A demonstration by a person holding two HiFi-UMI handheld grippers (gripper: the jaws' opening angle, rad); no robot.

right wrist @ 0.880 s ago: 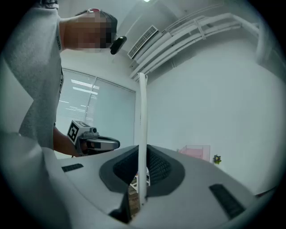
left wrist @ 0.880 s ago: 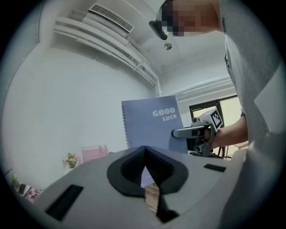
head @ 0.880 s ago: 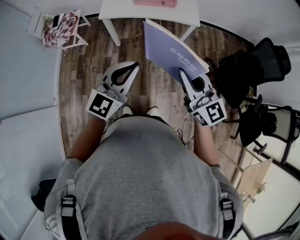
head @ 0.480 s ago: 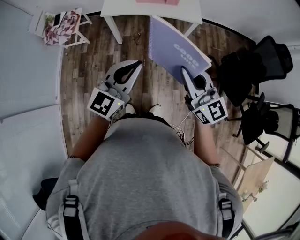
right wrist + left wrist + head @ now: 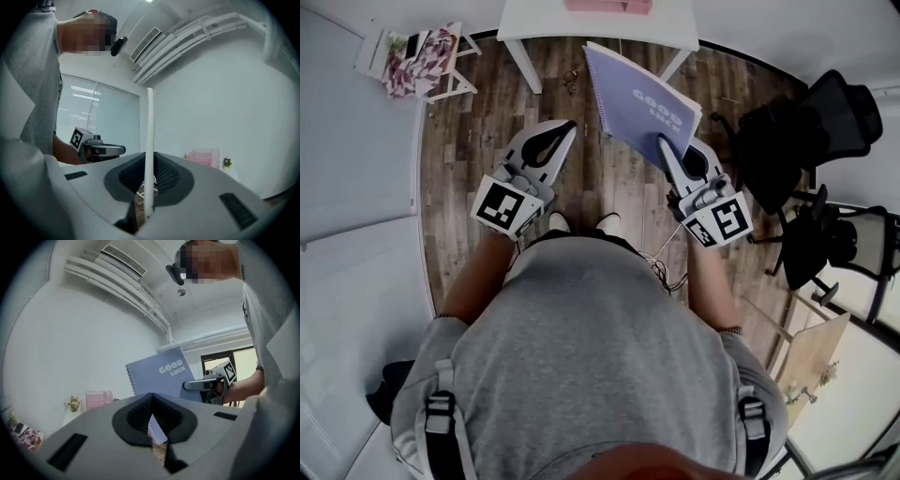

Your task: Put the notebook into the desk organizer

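Observation:
A purple spiral notebook (image 5: pixel 639 101) with "GOOD LUCK" on its cover is held up over the wooden floor. My right gripper (image 5: pixel 666 150) is shut on its near corner. The right gripper view shows the notebook (image 5: pixel 150 136) edge-on between the pads. The left gripper view shows the cover of the notebook (image 5: pixel 161 376) and the right gripper (image 5: pixel 202 385) holding it. My left gripper (image 5: pixel 555 141) hovers to the left, shut with nothing in it. The pink desk organizer (image 5: pixel 609 6) stands on the white table (image 5: pixel 553 23) ahead, and the organizer (image 5: pixel 204 157) also shows in the right gripper view.
A black office chair (image 5: pixel 811 127) stands at the right. At the far left is a small white rack (image 5: pixel 417 52) holding floral items. The white table's legs (image 5: pixel 525 64) come down to the floor just beyond the notebook. A wooden board (image 5: pixel 806 352) leans at the lower right.
The notebook swung slightly right, then back left, and its far corner now lies nearer the table edge. Both grippers have barely shifted.

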